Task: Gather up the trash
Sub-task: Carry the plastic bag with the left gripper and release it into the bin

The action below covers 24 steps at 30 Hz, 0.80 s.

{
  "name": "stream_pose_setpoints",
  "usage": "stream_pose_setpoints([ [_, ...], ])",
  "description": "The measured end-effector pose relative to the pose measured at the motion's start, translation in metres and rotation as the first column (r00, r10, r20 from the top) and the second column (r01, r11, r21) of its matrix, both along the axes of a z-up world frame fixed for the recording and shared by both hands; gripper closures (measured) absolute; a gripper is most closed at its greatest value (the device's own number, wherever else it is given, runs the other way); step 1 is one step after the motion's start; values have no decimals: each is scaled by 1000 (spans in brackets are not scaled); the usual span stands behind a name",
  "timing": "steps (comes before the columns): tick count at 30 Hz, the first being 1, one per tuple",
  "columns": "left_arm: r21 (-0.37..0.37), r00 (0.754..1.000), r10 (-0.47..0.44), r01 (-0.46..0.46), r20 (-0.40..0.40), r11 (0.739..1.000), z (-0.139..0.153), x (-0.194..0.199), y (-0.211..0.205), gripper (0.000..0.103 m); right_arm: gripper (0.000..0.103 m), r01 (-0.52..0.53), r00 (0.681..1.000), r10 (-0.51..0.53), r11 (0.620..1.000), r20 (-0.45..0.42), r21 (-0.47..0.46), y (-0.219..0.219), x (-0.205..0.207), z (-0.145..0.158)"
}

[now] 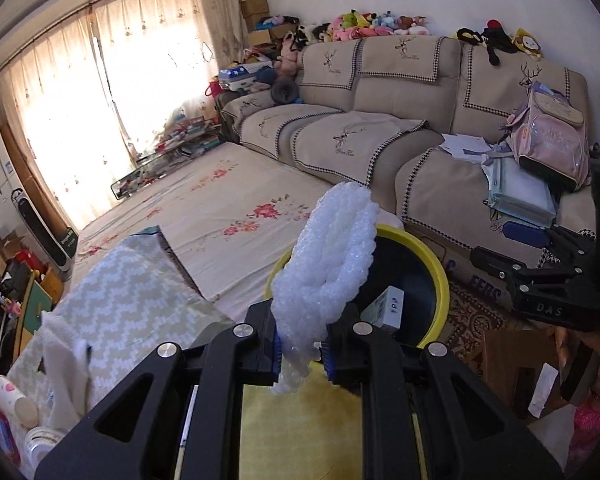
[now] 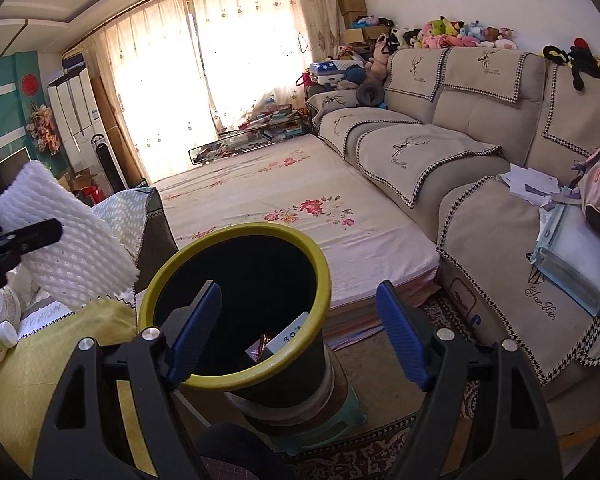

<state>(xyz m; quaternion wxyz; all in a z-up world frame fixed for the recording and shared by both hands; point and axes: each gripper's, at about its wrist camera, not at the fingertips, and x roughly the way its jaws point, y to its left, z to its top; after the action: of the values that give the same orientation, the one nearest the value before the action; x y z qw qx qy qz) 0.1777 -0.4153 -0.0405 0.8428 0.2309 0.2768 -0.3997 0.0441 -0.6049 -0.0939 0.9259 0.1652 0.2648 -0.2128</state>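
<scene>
Foam netting (image 1: 332,264), white and crumpled, is pinched between the pressed-in pads of the left gripper (image 1: 302,354) and sticks up past the fingertips. Beyond those jaws stands the yellow-rimmed bin (image 2: 236,308) (a small carton (image 1: 386,306) and what may be a wrapper lie inside). The right gripper (image 2: 296,336) has its jaws spread wide and empty, with the bin's rim showing between them.

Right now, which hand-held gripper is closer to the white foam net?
Left. The left hand-held gripper is clamped on the foam net; the right hand-held gripper hangs open above the bin.
</scene>
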Motion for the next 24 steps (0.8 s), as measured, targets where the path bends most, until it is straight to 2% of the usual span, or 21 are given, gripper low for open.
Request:
stream_pose_setpoints([
  [3, 24, 999, -8, 9, -51, 1000, -19, 20, -32, 86, 27, 15, 1000, -15, 1000, 0, 14, -10, -4, -4],
  [5, 50, 998, -1, 4, -63, 999, -32, 29, -50, 81, 27, 22, 1000, -22, 999, -3, 24, -14, -5, -8],
  [6, 63, 998, 10, -6, -62, 998, -38, 33, -58, 71, 27, 25, 1000, -25, 999, -5, 29, -17, -5, -10],
  [7, 70, 998, 18, -14, -60, 997, -42, 35, -61, 53, 26, 28, 1000, -28, 999, -8, 33, -19, -6, -12],
  [9, 66, 998, 33, -30, -54, 997, -46, 38, -61, 38, 26, 32, 999, -32, 999, -12, 42, -23, -5, -15],
  [13, 32, 996, 44, -42, -72, 999, -35, 32, -42, 38, 26, 35, 999, -35, 998, -15, 48, -26, -5, -17],
  [20, -86, 994, 113, -114, -11, 990, 9, -10, 31, 29, 26, -8, 1000, 9, 999, -22, 39, -9, 6, -14],
  [24, -151, 980, 200, -196, 15, 969, 29, -36, 94, 15, 25, -57, 998, 58, 998, -26, 26, 13, 16, -11],
])
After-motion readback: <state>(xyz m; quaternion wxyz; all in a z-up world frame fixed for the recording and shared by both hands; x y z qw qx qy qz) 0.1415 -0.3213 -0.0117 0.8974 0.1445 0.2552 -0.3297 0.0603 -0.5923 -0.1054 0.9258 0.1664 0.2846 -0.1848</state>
